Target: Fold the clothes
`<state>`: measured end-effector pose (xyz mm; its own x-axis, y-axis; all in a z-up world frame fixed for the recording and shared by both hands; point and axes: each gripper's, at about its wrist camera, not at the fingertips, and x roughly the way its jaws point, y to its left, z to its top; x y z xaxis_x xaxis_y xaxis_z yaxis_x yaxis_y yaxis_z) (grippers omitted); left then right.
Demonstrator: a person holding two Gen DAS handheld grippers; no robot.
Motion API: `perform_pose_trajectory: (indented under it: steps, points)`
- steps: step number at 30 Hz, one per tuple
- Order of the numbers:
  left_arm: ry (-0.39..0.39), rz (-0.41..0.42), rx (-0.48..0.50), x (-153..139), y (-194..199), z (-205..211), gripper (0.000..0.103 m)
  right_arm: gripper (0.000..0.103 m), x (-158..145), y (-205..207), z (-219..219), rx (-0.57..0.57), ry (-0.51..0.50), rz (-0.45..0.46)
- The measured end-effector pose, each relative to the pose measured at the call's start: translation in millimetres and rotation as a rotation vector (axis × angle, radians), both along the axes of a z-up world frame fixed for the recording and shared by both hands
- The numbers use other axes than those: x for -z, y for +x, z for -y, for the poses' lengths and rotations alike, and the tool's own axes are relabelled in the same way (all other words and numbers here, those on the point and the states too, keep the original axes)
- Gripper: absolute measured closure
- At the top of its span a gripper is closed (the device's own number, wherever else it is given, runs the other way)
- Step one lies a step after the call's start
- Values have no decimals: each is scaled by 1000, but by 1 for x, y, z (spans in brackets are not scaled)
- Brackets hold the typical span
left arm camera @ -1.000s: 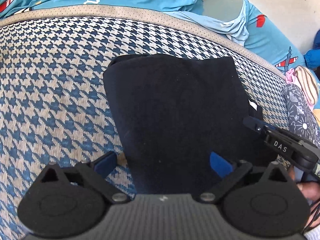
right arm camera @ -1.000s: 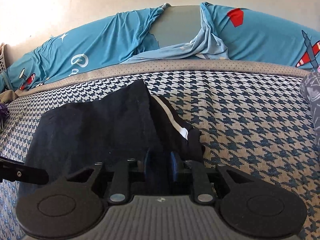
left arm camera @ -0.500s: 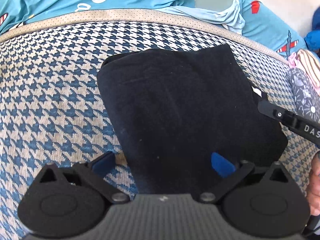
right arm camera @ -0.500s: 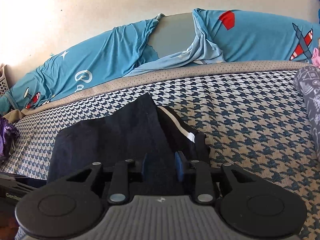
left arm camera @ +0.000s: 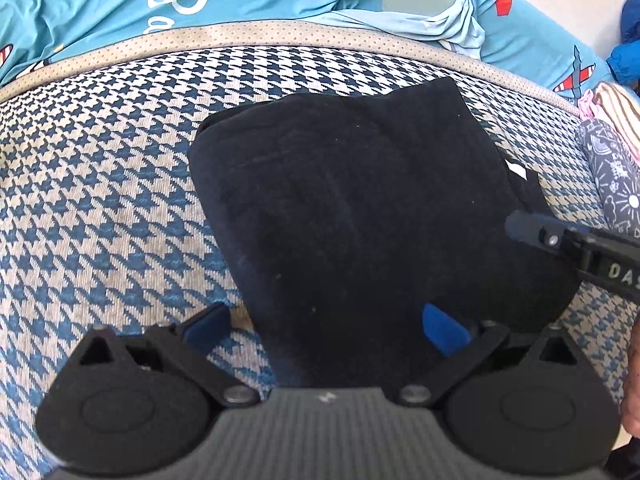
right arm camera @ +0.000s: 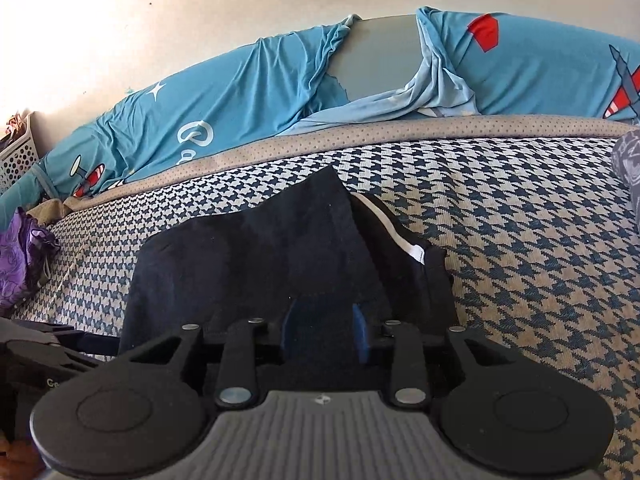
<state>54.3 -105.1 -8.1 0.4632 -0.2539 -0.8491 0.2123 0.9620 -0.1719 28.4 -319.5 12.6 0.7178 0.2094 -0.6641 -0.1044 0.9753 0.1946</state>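
Observation:
A black garment lies folded into a rough rectangle on the blue-and-cream houndstooth mattress. A white stripe shows at its right edge. My left gripper is open wide over the garment's near edge, holding nothing. My right gripper is partly open above the garment's near right corner, with the cloth below the pads and not pinched. The right gripper's finger also shows in the left wrist view.
Blue printed bedding lies bunched along the far side against a pale wall. A purple cloth and a white basket sit at far left. A grey patterned cloth and a striped cloth lie at right.
My right gripper opened and let go of the black garment, then drew back a little. The garment now lies flat. My left gripper stayed open and pulled back slightly.

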Motion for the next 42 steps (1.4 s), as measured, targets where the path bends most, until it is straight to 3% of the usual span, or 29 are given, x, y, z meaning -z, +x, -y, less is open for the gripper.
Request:
perform_pose_trajectory:
  steps: [4, 10, 14, 17, 25, 35, 39, 42]
  points:
    - [12, 4, 2, 1, 0, 3, 0, 73, 8, 3, -2, 2, -48, -37]
    - [18, 6, 6, 2, 1, 3, 0, 73, 11, 3, -7, 2, -119, -19]
    - [31, 9, 15, 3, 0, 5, 0, 69, 16, 7, -1, 52, -142, -38]
    - [37, 12, 15, 3, -1, 7, 0, 68, 19, 9, 7, 76, -101, -55]
    - [49, 18, 14, 6, 0, 10, 0, 68, 15, 11, 3, 104, -115, -74]
    - [66, 20, 13, 6, -1, 12, 0, 63, -8, 2, 6, 185, -61, -133]
    - [74, 27, 11, 7, -3, 12, 0, 49, -22, -11, 12, 228, -15, -144]
    - [73, 27, 8, 7, -4, 11, 0, 48, -30, -17, 13, 217, -37, -138]
